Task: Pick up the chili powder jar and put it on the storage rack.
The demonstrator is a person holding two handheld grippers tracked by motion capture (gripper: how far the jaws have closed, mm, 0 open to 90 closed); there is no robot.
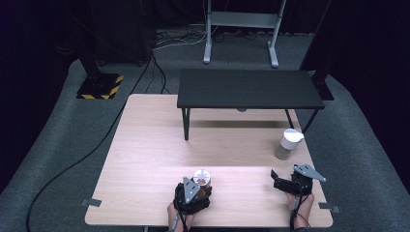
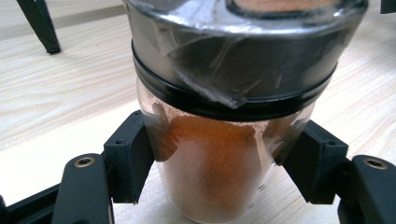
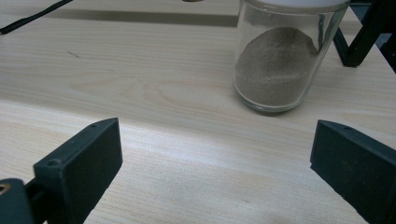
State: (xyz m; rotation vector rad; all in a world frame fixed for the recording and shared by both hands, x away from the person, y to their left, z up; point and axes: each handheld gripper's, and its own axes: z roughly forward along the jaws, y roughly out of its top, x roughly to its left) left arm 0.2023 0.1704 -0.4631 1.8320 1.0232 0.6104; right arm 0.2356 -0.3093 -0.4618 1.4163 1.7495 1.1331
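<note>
At lower centre of the high view, my left gripper [image 1: 198, 186] clamped the spice jar [image 2: 219, 154] of orange powder. My right gripper [image 3: 215, 172] gaped wide, the grey-powder jar [image 3: 280, 60] beyond it.

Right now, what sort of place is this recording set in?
Probably a lab or recording studio: a wooden table on grey carpet, dark curtains, a hazard-striped stand base and loose cables.

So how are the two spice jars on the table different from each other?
The metal-lidded jar holds reddish-orange powder; the white-lidded jar holds grey-brown powder. The metal-lidded jar is clamped between the left tool's pads near the table's front edge; the white-lidded jar stands free, with the open right tool short of it. Both are clear glass, upright and partly filled.
</note>
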